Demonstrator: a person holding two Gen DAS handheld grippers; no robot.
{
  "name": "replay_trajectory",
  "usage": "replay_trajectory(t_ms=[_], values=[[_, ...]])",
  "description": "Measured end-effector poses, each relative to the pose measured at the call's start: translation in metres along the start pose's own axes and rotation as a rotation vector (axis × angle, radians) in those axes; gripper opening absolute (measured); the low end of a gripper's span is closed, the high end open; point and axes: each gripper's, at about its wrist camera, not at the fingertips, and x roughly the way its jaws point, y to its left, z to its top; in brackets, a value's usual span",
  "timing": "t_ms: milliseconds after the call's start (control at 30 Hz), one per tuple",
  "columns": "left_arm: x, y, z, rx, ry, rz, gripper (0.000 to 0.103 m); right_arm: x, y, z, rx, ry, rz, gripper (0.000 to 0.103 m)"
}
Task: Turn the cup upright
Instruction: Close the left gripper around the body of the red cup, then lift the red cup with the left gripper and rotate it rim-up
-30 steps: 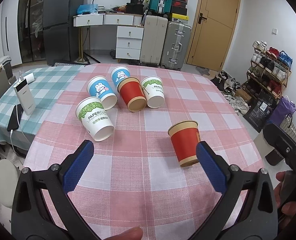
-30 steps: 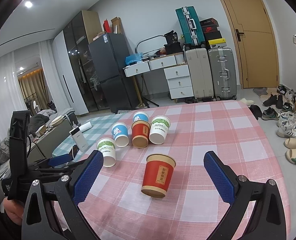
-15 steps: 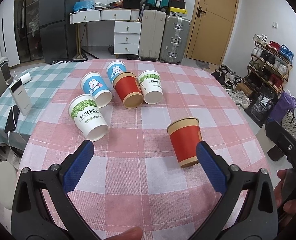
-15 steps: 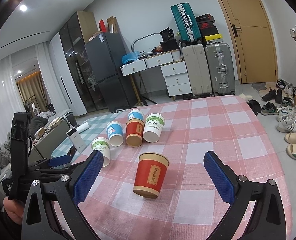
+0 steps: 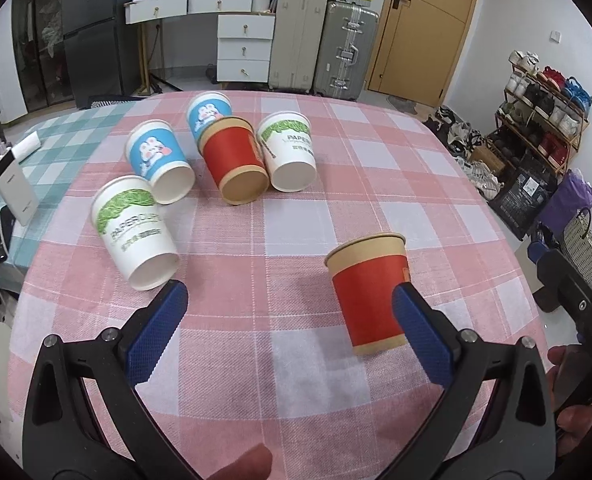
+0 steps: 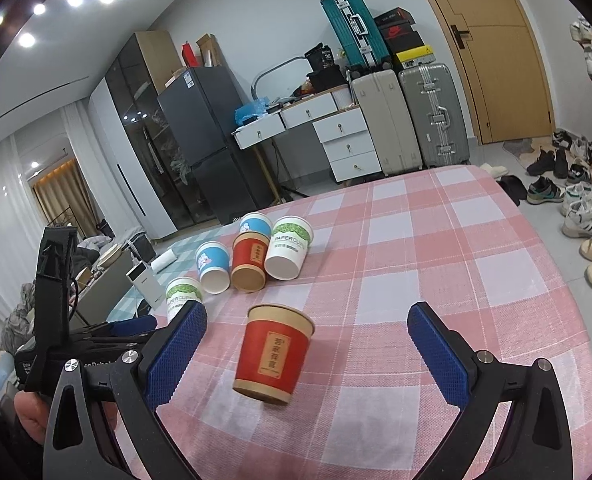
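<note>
A red paper cup (image 5: 369, 296) (image 6: 274, 354) with tan bands stands on end on the pink checked tablecloth (image 5: 296, 220), wider end up. In the left wrist view it is just ahead of the right fingertip of my left gripper (image 5: 288, 294), which is open and empty. My right gripper (image 6: 307, 312) is open too, and the cup stands a little beyond its fingertips, left of the middle. Neither gripper touches the cup. Further back lie several more cups, among them a green-and-white cup (image 5: 134, 232) and a second red cup (image 5: 234, 164), each with a round end turned toward me.
A white power bank (image 5: 14, 188) and a phone lie on the teal checked cloth at the left. The table's right edge (image 6: 567, 280) drops to a floor with shoes. A hand (image 5: 571, 408) holds the other tool at the lower right.
Both views have shifted slightly: the left one tips further down onto the table, and the red cup sits a bit more to the left in the right one. No cup moved; both grippers stay open.
</note>
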Motion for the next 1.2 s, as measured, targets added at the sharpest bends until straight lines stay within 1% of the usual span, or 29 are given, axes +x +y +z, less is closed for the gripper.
replay_trajectory(t_ms=[167, 300, 367, 400, 467, 533, 600, 633, 667, 700, 767, 900, 1000, 1067, 1200], values=[[0.033, -0.015, 0.007, 0.022, 0.06, -0.057, 0.102, 0.014, -0.019, -0.003, 0.03, 0.004, 0.022, 0.103], [0.062, -0.029, 0.011, 0.044, 0.106, -0.094, 0.102, 0.023, -0.035, -0.003, 0.084, 0.008, 0.074, 0.103], [0.077, -0.034, 0.01, 0.039, 0.13, -0.121, 0.102, 0.03, -0.041, -0.002, 0.098, 0.008, 0.084, 0.103], [0.085, -0.034, 0.011, 0.028, 0.147, -0.151, 0.102, 0.033, -0.044, -0.002, 0.103, 0.01, 0.084, 0.103], [0.097, -0.035, 0.012, 0.012, 0.175, -0.174, 0.101, 0.041, -0.048, -0.002, 0.116, 0.031, 0.082, 0.103], [0.107, -0.038, 0.011, 0.008, 0.193, -0.188, 0.096, 0.046, -0.052, -0.002, 0.133, 0.041, 0.094, 0.103], [0.118, -0.04, 0.01, -0.001, 0.225, -0.209, 0.086, 0.05, -0.056, -0.002, 0.152, 0.044, 0.102, 0.103], [0.124, -0.041, 0.01, -0.004, 0.24, -0.224, 0.082, 0.051, -0.058, -0.002, 0.16, 0.042, 0.111, 0.103], [0.127, -0.043, 0.011, 0.003, 0.231, -0.221, 0.079, 0.051, -0.059, -0.002, 0.166, 0.041, 0.114, 0.103], [0.129, -0.045, 0.012, 0.006, 0.231, -0.228, 0.07, 0.052, -0.06, -0.003, 0.169, 0.041, 0.113, 0.103], [0.133, -0.046, 0.013, 0.002, 0.237, -0.249, 0.066, 0.053, -0.062, -0.004, 0.172, 0.043, 0.114, 0.103], [0.141, -0.046, 0.016, -0.031, 0.249, -0.279, 0.064, 0.053, -0.063, -0.004, 0.187, 0.048, 0.122, 0.103], [0.143, -0.051, 0.017, -0.027, 0.249, -0.278, 0.063, 0.05, -0.06, -0.004, 0.177, 0.041, 0.115, 0.103], [0.14, -0.054, 0.019, -0.026, 0.241, -0.281, 0.063, 0.048, -0.059, -0.003, 0.173, 0.037, 0.11, 0.103], [0.119, -0.055, 0.022, -0.016, 0.207, -0.267, 0.063, 0.04, -0.054, -0.003, 0.171, 0.031, 0.102, 0.103]])
